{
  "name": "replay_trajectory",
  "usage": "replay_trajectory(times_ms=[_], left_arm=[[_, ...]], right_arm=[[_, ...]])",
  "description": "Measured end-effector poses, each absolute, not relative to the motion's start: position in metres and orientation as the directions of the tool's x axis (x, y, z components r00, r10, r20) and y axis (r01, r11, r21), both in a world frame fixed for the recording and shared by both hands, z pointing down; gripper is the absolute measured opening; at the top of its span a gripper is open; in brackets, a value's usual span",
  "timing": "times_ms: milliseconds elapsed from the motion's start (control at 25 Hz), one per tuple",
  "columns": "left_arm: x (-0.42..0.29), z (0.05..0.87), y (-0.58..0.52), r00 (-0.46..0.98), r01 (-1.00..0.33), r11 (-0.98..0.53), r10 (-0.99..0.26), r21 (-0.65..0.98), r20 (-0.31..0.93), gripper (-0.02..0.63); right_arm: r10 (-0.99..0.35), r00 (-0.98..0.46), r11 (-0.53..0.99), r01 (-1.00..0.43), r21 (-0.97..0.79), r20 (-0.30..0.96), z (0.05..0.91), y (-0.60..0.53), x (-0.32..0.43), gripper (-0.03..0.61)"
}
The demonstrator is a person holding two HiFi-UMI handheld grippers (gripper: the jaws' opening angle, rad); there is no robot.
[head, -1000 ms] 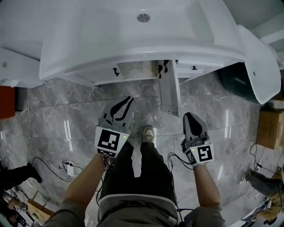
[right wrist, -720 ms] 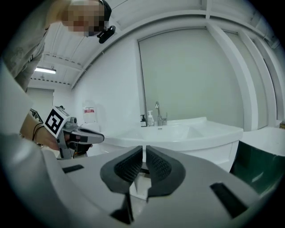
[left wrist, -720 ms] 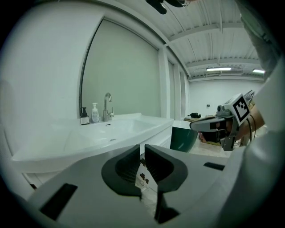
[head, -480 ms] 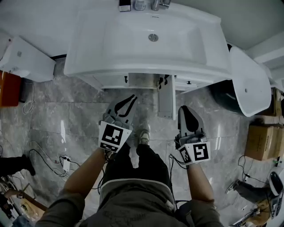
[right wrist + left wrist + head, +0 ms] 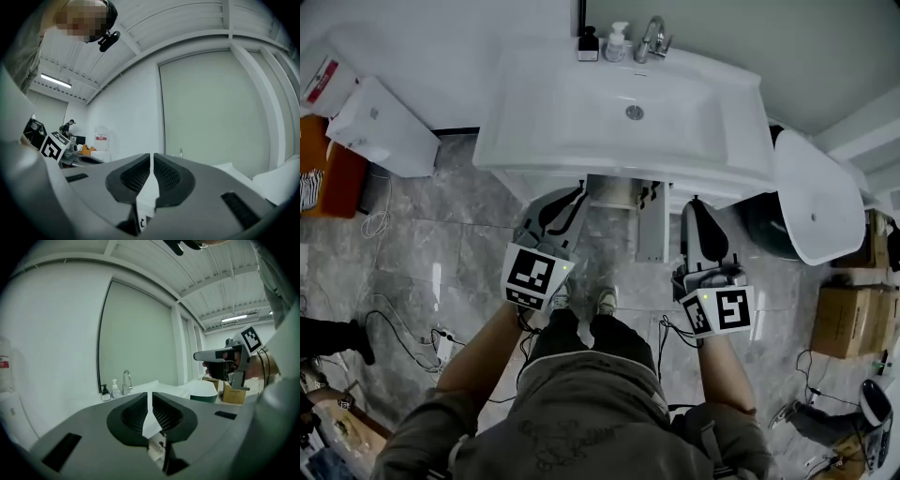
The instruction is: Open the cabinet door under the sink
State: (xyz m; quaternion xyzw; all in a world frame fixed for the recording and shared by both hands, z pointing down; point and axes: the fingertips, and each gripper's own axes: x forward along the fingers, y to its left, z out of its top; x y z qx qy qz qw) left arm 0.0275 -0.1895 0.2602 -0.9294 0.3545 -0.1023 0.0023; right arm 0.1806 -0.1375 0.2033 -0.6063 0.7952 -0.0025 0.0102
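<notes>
Left gripper (image 5: 570, 199), right gripper (image 5: 695, 208) lifted toward sink (image 5: 525, 150), side by side; fingers (image 5: 131, 418) near-closed, empty; cabinet door (image 5: 652, 234) ajar.

The floor (image 5: 422, 253) is grey marble-look tile with pale veins and glossy streaks of reflected light — loose cables (image 5: 403, 328) trail across it at the left. Cardboard boxes (image 5: 844, 323) sit on it at the right edge. The wall (image 5: 51, 348) is plain white, and a large mirror (image 5: 136, 343) in a thin dark frame hangs on it. Overhead, a white ceiling (image 5: 220, 287) of panels and beams carries a lit strip light (image 5: 238, 318).
</notes>
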Motion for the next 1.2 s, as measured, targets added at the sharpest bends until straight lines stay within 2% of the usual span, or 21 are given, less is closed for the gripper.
replay_trajectory(times_ms=[240,760,960,1200], left_arm=[[0.01,0.196,-0.193,0.715,-0.678,-0.722,-0.691,-0.135,0.104,0.04],[0.002,0.087,-0.178,0.742,-0.651,-0.714,-0.67,-0.258,-0.021,0.041],[-0.001,0.076,-0.164,0.757,-0.641,-0.731,-0.652,-0.236,-0.038,0.04],[-0.012,0.068,-0.156,0.741,-0.664,-0.711,-0.667,-0.231,-0.076,0.041]], right_arm=[[-0.954,-0.276,0.277,-0.961,0.009,-0.115,0.126,-0.133,0.17,0.038],[-0.936,-0.267,0.266,-0.963,0.034,-0.23,0.014,-0.104,0.16,0.038],[-0.924,-0.267,0.264,-0.963,0.048,-0.273,-0.002,-0.084,0.153,0.038],[-0.936,-0.276,0.269,-0.961,0.063,-0.218,0.019,-0.082,0.151,0.038]])
